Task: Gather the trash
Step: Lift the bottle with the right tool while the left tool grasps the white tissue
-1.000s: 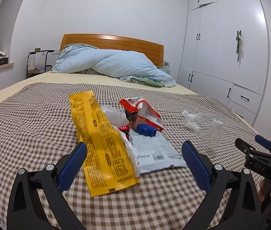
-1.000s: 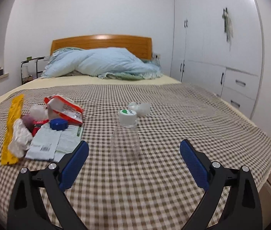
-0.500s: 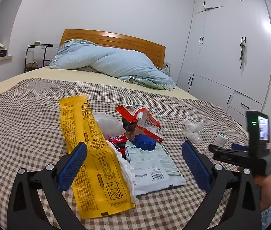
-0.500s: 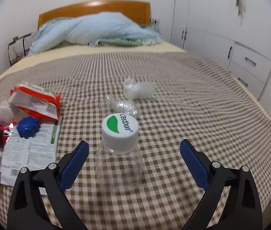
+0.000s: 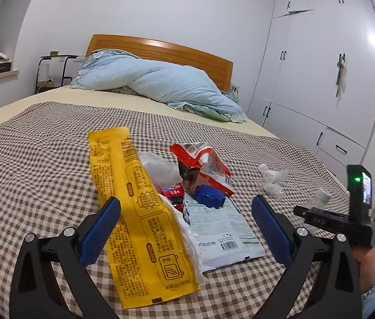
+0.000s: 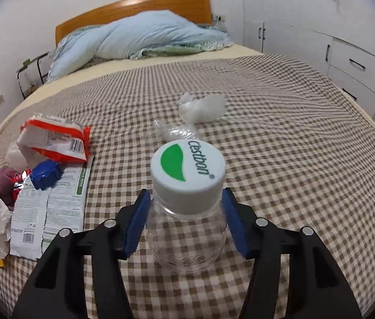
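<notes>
Now our right gripper (image 6: 186, 218) has narrowed onto clear bottle (image 6: 187, 228); left gripper (image 5: 186, 223) stays wide over wrappers (image 5: 139, 204).

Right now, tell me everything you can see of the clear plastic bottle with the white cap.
The clear plastic bottle is small, empty-looking and see-through, so the checked brown-and-white bedspread shows through it. Its white screw cap is on, printed with a green leaf shape and "c'estbon". It stands upright on the bedspread. The right gripper has its blue pads closed against the bottle's shoulders, just below the cap.
</notes>
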`<action>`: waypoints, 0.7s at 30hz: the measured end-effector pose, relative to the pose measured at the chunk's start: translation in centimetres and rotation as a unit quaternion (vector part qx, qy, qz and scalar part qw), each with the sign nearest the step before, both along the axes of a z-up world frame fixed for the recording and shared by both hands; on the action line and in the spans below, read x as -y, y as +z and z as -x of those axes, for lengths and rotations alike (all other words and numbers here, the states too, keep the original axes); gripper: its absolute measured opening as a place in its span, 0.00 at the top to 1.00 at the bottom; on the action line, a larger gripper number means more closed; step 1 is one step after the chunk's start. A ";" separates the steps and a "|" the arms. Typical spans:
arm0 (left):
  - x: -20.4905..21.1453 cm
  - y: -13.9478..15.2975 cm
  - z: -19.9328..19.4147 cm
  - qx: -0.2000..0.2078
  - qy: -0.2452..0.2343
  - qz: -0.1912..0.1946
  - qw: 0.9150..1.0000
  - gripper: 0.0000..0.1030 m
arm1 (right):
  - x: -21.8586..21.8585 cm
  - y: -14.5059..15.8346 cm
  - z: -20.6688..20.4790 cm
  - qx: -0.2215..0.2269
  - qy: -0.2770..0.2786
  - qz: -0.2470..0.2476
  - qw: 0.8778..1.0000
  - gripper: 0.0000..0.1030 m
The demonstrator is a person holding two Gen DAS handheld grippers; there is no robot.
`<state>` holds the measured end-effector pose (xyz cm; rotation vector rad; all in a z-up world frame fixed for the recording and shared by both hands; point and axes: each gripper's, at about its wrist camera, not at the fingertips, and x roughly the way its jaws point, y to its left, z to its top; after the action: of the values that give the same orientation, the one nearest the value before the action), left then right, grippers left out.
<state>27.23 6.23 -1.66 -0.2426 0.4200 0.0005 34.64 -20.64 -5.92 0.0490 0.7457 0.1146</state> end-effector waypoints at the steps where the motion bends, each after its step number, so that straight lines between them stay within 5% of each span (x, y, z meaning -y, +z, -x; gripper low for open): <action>1: -0.2 0.0 0.1 0.000 0.001 0.001 1.000 0.07 | 0.2 0.3 0.2 0.006 -0.002 -0.004 1.000 0.47; 10: -1.9 0.4 0.6 -0.002 0.017 0.007 1.000 0.07 | 3.0 3.1 5.0 0.070 -0.025 -0.024 0.997 0.47; 17: -1.6 0.4 0.4 -0.006 0.016 -0.002 1.000 0.07 | 4.2 2.9 6.9 0.071 -0.026 -0.012 0.997 0.47; 21: 0.5 0.4 0.1 -0.002 -0.001 -0.039 0.999 0.21 | 4.1 2.8 7.4 0.074 -0.011 -0.005 0.997 0.47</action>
<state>27.10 5.74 -1.30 -0.1655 0.4242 0.0150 27.24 -24.74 -3.14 0.0566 0.5968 0.1005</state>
